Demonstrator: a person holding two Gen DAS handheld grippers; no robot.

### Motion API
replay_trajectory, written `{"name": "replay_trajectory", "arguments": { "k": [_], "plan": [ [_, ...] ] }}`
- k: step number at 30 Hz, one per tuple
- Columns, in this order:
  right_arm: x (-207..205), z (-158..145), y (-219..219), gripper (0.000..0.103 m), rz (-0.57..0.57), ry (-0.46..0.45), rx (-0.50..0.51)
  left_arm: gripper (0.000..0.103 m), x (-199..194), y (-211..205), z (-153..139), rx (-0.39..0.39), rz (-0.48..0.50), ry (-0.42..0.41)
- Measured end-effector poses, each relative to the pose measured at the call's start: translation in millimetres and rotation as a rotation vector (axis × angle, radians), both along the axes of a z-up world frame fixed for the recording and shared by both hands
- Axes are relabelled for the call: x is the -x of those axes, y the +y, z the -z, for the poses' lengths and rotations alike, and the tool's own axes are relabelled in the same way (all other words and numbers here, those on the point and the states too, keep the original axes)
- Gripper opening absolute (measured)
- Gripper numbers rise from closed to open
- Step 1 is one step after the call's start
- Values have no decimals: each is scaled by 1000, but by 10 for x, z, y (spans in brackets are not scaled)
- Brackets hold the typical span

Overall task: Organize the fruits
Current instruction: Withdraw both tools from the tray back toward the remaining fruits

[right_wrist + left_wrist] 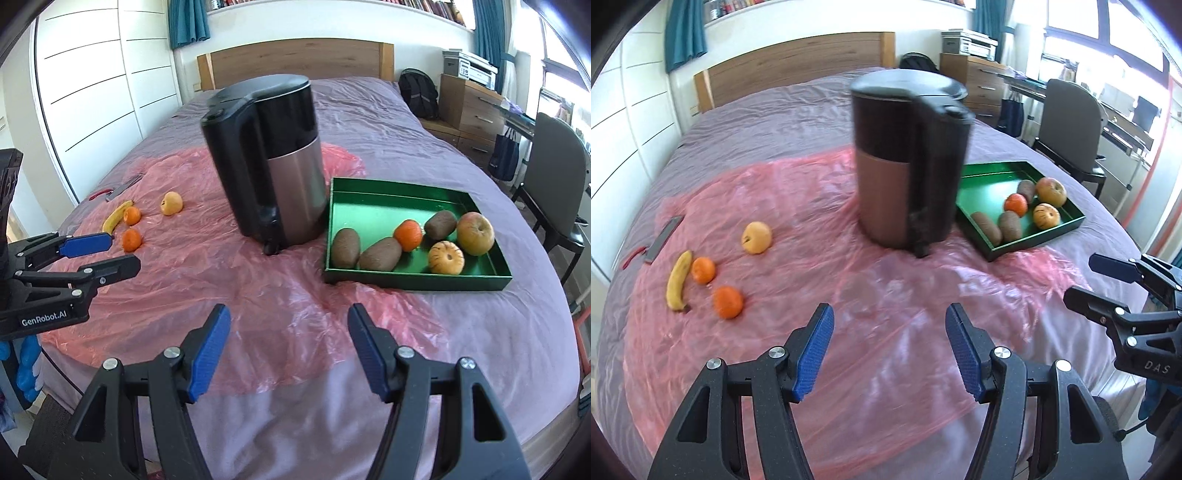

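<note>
Four fruits lie loose on the bed at the left of the left-wrist frame: a banana [679,280], two oranges [703,270] [728,302] and an apple [757,237]. The tray [982,188] sits at right, past the kettle [908,162]. Both the left gripper [888,350] and right gripper [288,349] hang empty, fingers apart. The banana's long axis runs roughly up the frame; the left gripper looks nearer.

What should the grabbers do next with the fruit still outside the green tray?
Probably the left gripper, open and empty, should reach for the nearest orange. It lies loose on the pink plastic sheet beside the banana, outside the green tray.
</note>
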State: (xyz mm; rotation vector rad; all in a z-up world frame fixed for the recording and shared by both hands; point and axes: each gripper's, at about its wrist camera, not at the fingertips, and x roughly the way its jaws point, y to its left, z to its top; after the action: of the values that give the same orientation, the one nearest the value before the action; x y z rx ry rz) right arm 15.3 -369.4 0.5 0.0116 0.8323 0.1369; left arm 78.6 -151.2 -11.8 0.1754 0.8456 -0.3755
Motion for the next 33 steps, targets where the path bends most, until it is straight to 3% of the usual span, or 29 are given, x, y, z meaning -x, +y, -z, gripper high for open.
{"name": "replay_trajectory", "arguments": {
  "k": [11, 20, 33],
  "plan": [
    [-140, 125, 793, 65, -133, 49, 34, 57, -101, 999, 218, 32, -157, 17],
    [-513, 268, 1394, 65, -241, 77, 50, 57, -323, 1688, 471, 79, -263, 52],
    [-1369, 419, 1984, 65, -333, 85, 32, 57, -773, 1998, 814, 144, -307, 122]
  ]
}}
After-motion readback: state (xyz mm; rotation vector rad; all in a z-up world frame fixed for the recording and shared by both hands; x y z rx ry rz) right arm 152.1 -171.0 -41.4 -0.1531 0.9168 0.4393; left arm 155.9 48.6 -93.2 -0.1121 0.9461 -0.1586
